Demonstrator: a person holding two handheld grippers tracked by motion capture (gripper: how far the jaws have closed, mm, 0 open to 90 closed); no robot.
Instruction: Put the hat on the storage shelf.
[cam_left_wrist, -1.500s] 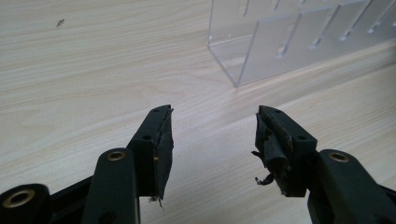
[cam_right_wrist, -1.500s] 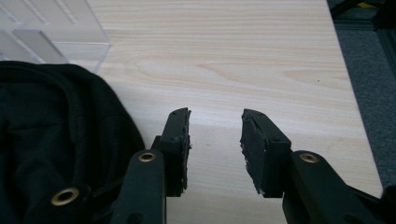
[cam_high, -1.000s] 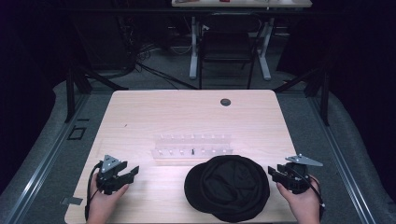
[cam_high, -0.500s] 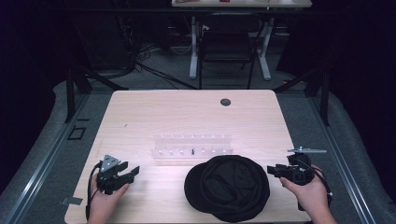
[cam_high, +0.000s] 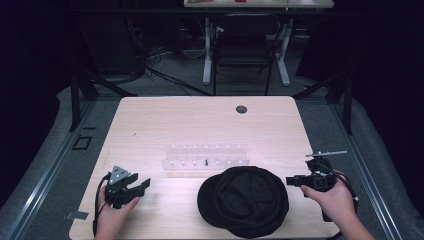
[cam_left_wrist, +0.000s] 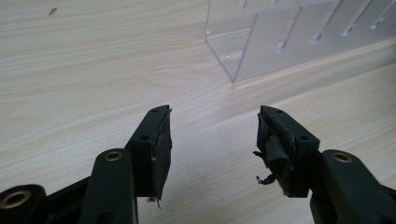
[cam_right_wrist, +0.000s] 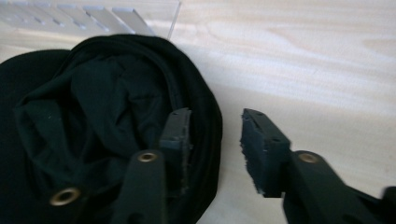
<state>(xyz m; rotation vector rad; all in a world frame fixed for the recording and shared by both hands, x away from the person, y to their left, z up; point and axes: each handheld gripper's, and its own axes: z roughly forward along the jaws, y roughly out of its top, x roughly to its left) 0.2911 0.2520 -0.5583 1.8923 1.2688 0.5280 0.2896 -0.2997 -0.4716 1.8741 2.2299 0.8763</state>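
Black fabric hat (cam_high: 243, 200) lies untouched at the counter's (cam_high: 150, 125) near edge — your right tool (cam_right_wrist: 215, 144), jaws just narrowing around nothing, straddles its rim, your left tool (cam_left_wrist: 212, 140) rests spread and empty — so the pick-up remains.

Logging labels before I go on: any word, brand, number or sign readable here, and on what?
None can be read.
Black hat: no logo or tag showing.
Clear plastic rack: slots, no markings.
Wooden table: bare grain, a dark round spot, no lettering.
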